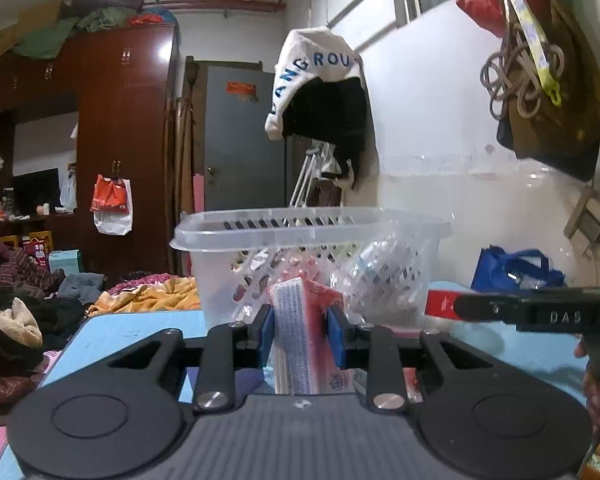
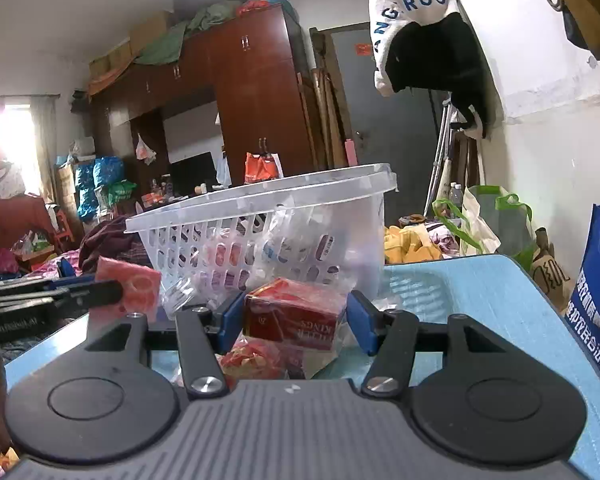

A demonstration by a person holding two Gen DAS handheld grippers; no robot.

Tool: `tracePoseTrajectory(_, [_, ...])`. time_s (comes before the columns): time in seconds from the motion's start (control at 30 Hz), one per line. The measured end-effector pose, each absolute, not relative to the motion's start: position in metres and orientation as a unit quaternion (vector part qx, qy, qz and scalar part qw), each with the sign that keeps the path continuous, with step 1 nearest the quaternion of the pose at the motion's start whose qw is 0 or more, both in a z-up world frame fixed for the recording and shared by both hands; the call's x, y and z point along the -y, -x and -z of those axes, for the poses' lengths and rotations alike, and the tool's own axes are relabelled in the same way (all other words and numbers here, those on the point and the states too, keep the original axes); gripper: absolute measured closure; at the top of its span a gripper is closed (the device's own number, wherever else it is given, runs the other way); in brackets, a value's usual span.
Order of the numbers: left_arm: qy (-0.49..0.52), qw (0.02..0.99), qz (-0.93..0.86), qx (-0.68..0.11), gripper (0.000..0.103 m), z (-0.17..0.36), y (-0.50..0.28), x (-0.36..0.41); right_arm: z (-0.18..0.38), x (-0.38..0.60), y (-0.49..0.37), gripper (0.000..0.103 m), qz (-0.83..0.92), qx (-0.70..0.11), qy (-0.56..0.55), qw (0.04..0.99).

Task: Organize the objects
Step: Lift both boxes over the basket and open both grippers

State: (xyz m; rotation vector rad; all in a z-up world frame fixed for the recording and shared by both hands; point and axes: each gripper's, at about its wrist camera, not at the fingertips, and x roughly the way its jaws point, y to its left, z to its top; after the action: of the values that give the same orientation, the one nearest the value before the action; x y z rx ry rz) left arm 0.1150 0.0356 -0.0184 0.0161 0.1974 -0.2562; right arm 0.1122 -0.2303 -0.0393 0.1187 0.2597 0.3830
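Left gripper (image 1: 301,330) clamped tight on a pink-and-white packet (image 1: 300,332), blue pads pressing both flat sides, packet standing upright just short of the clear plastic basket (image 1: 300,228) on the blue table (image 1: 120,336). Right gripper (image 2: 296,320) straddling a red cigarette box (image 2: 294,314): left pad against the box end, right pad seemingly a shade off behind the crinkled wrap, so held or merely bracketed, hard to call. Step in hand, by the look of it: loading loose items into the basket, packet first. Next move probably calls for lifting the packet clear of the rim, carrying it over the opening, then letting go above the wrapped goods already inside; rim sits higher than the packet, so some height needed. From the left wrist view: printed white face of the packet, grip close up, and the right gripper poking in from the side with the red box showing only as a sliver at its tip. From the right wrist view: box lid lettering, a red wrapper lying on the table beneath the box, the basket's slotted wall with contents behind it, and the left gripper from the side carrying the packet's pink face. Blue shopping bag (image 2: 598,292) at the table's far edge, plainer in the right view.
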Motion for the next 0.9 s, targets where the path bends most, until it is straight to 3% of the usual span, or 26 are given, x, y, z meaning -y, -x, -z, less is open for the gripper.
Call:
tracePoseTrajectory(0.37, [0.015, 0.988, 0.137, -0.069, 0.071, -0.005, -0.102, -0.049, 0.014, 0.229, -0.078, 0.044, -0.187, -0.045, -0.04, 0.98])
tracePoseTrajectory(0.57, [0.032, 0.986, 0.146, -0.071, 0.071, -0.008, -0.103, -0.055, 0.006, 0.227, -0.076, 0.044, -0.198, -0.042, -0.036, 0.979])
tracePoseTrajectory(0.73, [0.045, 0.986, 0.155, -0.038, 0.071, -0.055, -0.11, -0.057, -0.017, 0.225, -0.08, 0.045, -0.215, -0.024, -0.03, 0.976])
tracePoseTrajectory(0.9, [0.046, 0.987, 0.147, -0.035, 0.071, -0.107, -0.159, -0.044, -0.06, 0.198, -0.11, 0.044, -0.212, 0.029, 0.048, 0.976])
